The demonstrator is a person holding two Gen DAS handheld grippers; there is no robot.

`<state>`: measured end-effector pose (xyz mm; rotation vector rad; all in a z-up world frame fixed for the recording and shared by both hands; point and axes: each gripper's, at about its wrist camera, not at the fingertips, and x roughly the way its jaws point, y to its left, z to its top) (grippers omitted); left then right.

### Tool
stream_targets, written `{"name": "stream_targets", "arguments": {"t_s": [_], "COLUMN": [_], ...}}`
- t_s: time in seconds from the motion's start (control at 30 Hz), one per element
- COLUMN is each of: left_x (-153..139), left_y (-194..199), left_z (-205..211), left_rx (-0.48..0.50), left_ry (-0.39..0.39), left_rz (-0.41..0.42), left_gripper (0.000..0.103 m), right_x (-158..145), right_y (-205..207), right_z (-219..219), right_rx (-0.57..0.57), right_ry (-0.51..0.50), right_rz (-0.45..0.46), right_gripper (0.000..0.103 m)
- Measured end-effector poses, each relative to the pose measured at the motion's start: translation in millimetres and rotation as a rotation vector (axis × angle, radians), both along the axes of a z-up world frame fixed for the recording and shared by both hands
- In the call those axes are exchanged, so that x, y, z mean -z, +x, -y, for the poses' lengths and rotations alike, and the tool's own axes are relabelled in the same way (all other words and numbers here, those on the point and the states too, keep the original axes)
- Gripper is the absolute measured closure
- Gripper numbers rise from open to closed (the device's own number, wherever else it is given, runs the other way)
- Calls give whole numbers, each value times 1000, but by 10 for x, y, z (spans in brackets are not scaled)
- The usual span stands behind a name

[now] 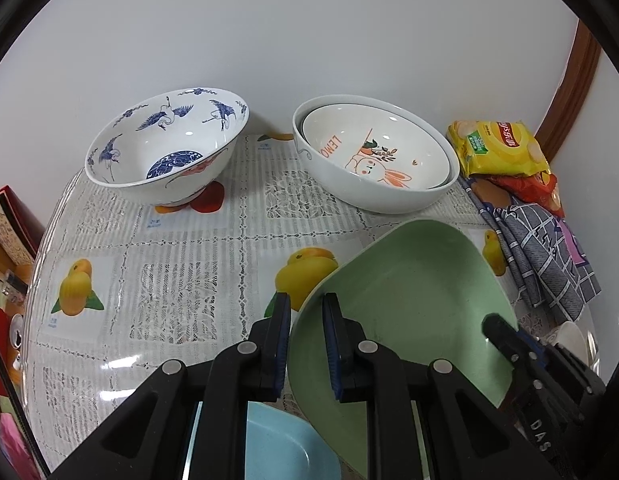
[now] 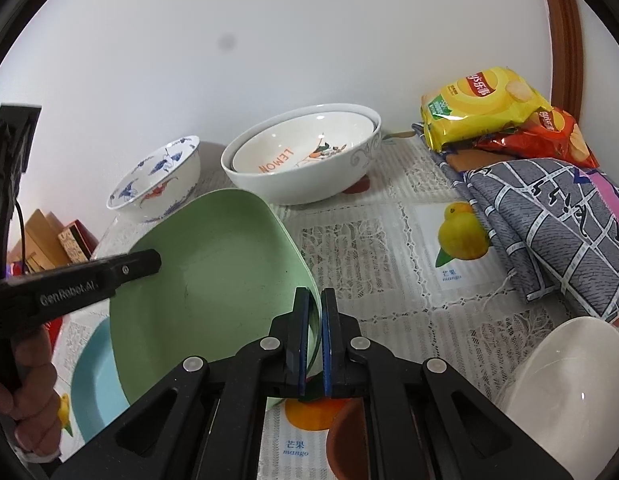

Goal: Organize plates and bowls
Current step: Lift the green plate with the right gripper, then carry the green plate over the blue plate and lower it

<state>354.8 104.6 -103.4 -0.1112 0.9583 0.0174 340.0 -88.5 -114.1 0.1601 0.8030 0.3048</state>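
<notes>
Right gripper [image 2: 314, 336] clamped on green plate [image 2: 213, 272], jaws narrow on its rim, tilting it clear of blue plate [image 2: 95, 376]; probably for stacking. Left gripper [image 1: 306, 344] straddling opposite rim, jaws slightly apart, steadying; contact unclear.

The table [image 1: 197, 240] wears a lace-pattern cloth printed with mangoes. Along its far edge stand a blue-and-white crane bowl [image 1: 165, 144] and a large white bowl [image 1: 373, 184]. At the far right corner lie a grey checked cloth [image 2: 549, 224] and 2 crisp packets [image 2: 485, 108]. Near the front edge sit a blue plate [image 2: 93, 376], a brown dish [image 2: 345, 436] and a white bowl [image 2: 565, 380].
</notes>
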Motion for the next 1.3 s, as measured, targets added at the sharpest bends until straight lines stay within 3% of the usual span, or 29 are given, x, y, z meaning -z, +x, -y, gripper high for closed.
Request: {"name": "stream_targets", "arguments": {"t_s": [0.3,1.03,1.3], "left_x": [-233,-780,-914], "left_y": [-246,-1403,-1589], "left_z": [92,-13,-62], "left_rx": [21,-62,-81], "left_ry": [-31,-48,-48], "left_rz": [21,79,93], "left_gripper": [87,87,87], "right_x": [-392,-827,-987], "right_y": [-268,-1202,-1396], "right_z": [91,74,48], "right_rx": [46,-15,-36], "right_ry": [-15,4,11], "right_rz": [47,25,45], "right_gripper": [97,97,97]}}
